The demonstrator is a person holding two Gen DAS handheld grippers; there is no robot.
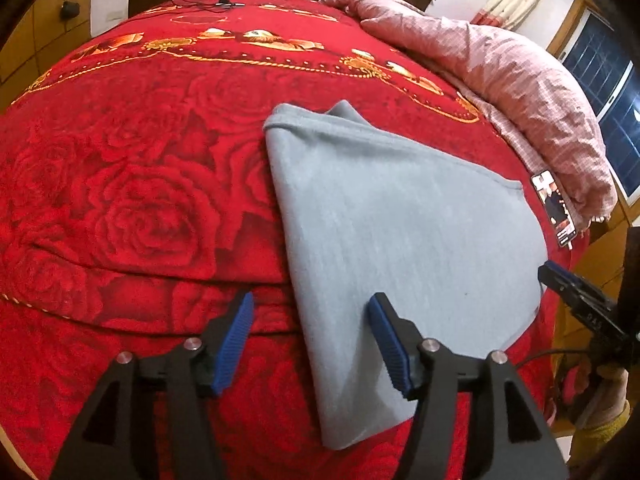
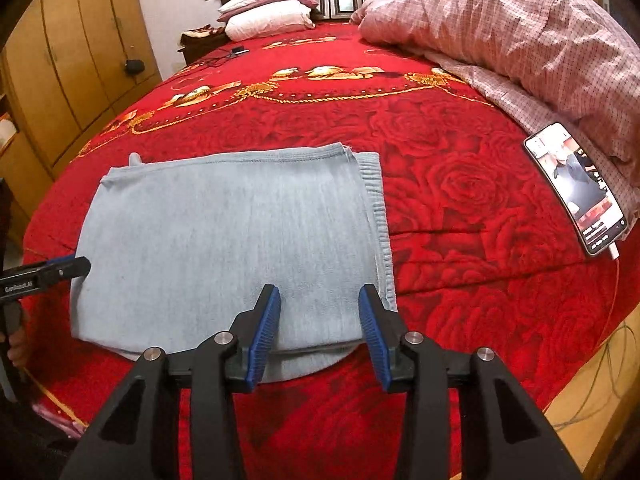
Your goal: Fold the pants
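The grey pants point(image 2: 232, 248) lie folded into a flat rectangle near the foot edge of the bed point(image 2: 460, 184), and both the left gripper point(image 1: 311, 344) and right gripper point(image 2: 319, 332) hang over their near edge, fingers spread wide and empty, apparently positioned for another fold.

Both wrist views look down close over the bed's foot, sharing the folded pants point(image 1: 400, 220).

Red rose blanket point(image 2: 460, 200) covers bed; pink quilt point(image 2: 520, 40) at 2 o'clock, lit phone point(image 2: 576, 196) beside it, pillows point(image 2: 268, 12) at 12, wardrobe point(image 2: 68, 60) at 10.
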